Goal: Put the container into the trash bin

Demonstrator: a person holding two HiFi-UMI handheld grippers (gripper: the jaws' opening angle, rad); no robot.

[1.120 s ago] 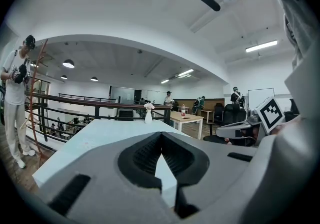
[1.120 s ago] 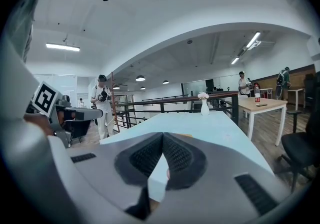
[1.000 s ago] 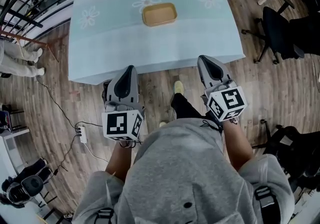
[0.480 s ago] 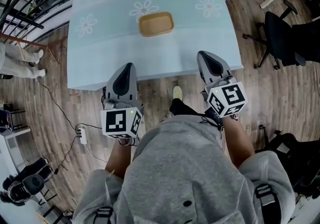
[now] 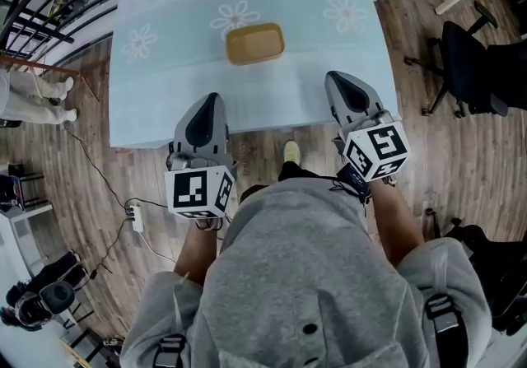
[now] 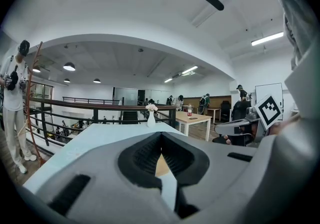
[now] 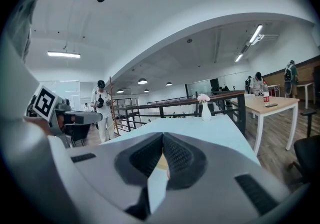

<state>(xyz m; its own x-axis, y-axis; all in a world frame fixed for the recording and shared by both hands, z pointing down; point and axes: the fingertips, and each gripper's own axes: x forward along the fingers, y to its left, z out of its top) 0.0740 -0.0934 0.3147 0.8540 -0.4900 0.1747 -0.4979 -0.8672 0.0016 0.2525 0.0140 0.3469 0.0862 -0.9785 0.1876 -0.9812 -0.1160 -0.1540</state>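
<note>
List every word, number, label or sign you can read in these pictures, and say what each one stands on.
No readable text in any view.
Marker cube on the left and marker cube on the right: black-and-white square patterns, no letters or digits.
Container: no print visible.
Tablecloth: flower prints only.
Red bottle in the background: any label is too small to read.

The left gripper (image 5: 209, 103) and the right gripper (image 5: 338, 80) share a light grey moulded shell with a dark oval recess behind the claw. Further back sits a white cube (image 5: 200, 191) with black square markers. Black ribbed pads (image 6: 145, 154) line the claw. The person wears a grey sweatshirt (image 5: 305, 276) and black straps (image 5: 436, 317).
</note>
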